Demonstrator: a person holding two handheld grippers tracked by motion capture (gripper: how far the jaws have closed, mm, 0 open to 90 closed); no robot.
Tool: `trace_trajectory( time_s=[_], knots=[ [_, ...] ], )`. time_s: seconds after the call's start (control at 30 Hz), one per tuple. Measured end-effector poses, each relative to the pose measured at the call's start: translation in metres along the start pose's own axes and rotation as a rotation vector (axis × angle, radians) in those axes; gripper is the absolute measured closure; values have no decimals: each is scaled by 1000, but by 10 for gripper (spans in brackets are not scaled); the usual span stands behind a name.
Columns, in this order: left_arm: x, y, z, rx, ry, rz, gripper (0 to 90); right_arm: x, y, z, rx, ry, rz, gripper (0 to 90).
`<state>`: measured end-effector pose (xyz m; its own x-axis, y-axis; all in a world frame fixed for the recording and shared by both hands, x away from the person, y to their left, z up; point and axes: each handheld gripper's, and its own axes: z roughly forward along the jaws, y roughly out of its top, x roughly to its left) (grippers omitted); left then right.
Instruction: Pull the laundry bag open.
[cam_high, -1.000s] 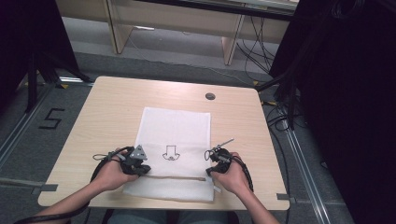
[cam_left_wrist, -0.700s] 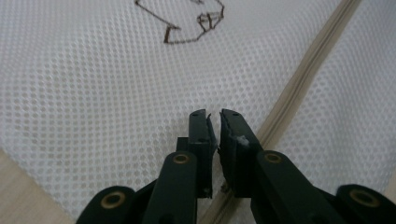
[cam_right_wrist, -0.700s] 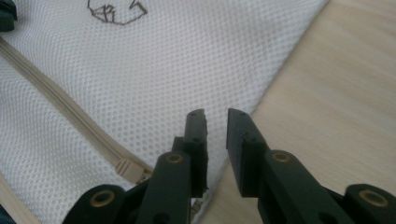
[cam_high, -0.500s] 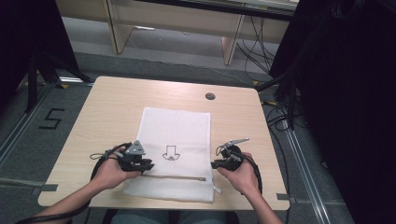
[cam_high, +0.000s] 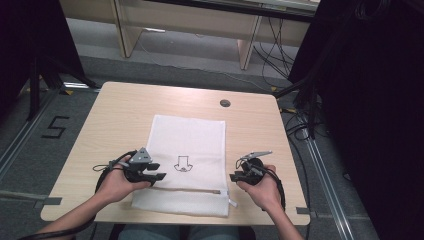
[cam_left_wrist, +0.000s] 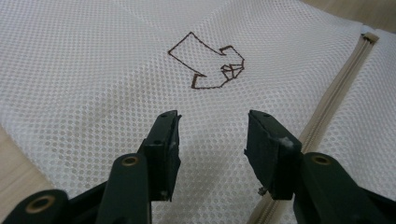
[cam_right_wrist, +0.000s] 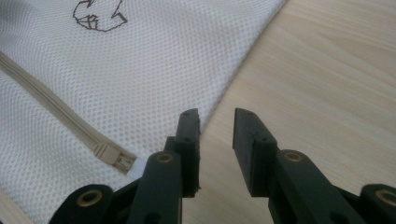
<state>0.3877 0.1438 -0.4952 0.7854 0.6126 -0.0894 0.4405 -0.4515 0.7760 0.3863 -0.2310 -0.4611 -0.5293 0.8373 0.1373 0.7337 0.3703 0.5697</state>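
A white mesh laundry bag lies flat on the wooden table, with a brown arrow drawing in its middle and a beige zipper across its near end. My left gripper hovers over the bag's left part; its jaws have just been opening and stand open with bare mesh under them, the zipper to their right. My right gripper sits just off the bag's right edge; its jaws have also been opening and stand open over bare wood, the zipper pull beside them.
A dark round cable hole is set in the table behind the bag. Light wood stretches left and right of the bag. On the floor at the left is a "5" in tape; cables and a dark curtain stand at the right.
Both grippers' jaws went from shut to open. The right hand shifted a little to the right, off the bag's edge. The left hand stayed put.
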Motion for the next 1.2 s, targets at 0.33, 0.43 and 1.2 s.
trace_trajectory(
  time_s=[0.33, 0.43, 1.2],
  knots=[
    [-9, 7, 1, -51, -1, 5, 540, 7, 1, -1, 99, 64, 9, 886],
    [-13, 14, 2, -45, -2, 52, 566, 8, 1, 1, 131, 91, 33, 900],
    [-59, 43, 36, -33, -137, 155, 682, 23, -3, 28, 281, 130, 50, 900]
  ],
)
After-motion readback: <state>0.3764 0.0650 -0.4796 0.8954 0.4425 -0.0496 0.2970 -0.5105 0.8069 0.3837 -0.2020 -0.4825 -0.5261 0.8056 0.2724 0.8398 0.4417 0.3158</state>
